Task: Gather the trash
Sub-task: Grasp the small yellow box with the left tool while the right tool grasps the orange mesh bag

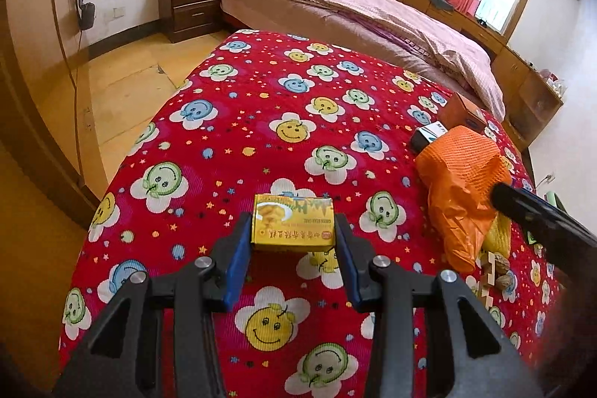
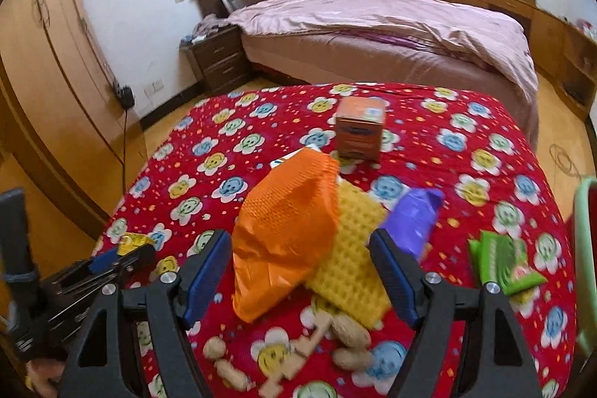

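My left gripper [image 1: 293, 230] is shut on a small yellow snack box [image 1: 293, 224] and holds it just above the red smiley-flower cloth [image 1: 261, 99]. In the right wrist view the same box [image 2: 135, 241] shows at the far left in that gripper. My right gripper [image 2: 300, 250] is open, its blue pads on either side of an orange bag [image 2: 285, 237] and a yellow foam net [image 2: 354, 256]. Peanut shells [image 2: 350, 334] and wood bits [image 2: 313, 334] lie below them. A purple wrapper [image 2: 416, 222] and a green packet [image 2: 502, 262] lie to the right.
An orange carton [image 2: 360, 133] stands further back on the cloth, with a small white box [image 1: 429, 133] beside the orange bag. A pink bed [image 1: 354, 10], nightstand [image 1: 190, 2] and wardrobe [image 2: 48, 62] surround the table. A green-rimmed object [image 2: 585, 248] stands at the right edge.
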Demonstrator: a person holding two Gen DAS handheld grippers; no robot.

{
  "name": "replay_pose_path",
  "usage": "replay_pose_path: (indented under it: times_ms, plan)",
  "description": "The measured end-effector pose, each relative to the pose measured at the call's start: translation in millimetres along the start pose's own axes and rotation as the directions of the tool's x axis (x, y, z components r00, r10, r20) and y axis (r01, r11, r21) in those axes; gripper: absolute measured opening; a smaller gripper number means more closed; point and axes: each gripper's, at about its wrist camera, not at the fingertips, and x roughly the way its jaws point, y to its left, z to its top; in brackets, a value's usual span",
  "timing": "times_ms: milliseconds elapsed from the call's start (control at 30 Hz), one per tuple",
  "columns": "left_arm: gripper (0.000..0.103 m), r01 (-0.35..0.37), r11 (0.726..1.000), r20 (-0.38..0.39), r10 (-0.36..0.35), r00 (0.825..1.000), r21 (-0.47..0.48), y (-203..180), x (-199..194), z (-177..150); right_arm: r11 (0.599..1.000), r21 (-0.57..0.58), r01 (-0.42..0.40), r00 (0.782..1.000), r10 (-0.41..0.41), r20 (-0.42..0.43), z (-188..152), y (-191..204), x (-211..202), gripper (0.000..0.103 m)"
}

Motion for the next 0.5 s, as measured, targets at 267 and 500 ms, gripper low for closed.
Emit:
replay_pose_path:
  times_ms: [267,500]
  plan:
    - [0.043,0.012,1.000,-0.001,-0.012,1.000,-0.009,2.2,0.3,-0.7,0.994,-0.091,0.058,0.998,-0.061,-0.030,3.2,21.5,35.7,0.078]
    - [0.043,0.016,1.000,0.000,-0.016,1.000,-0.014,3.4,0.2,-1.8,0.978,-0.174,0.118,0.993,-0.120,0.004,-1.5,29.9,38.9,0.026]
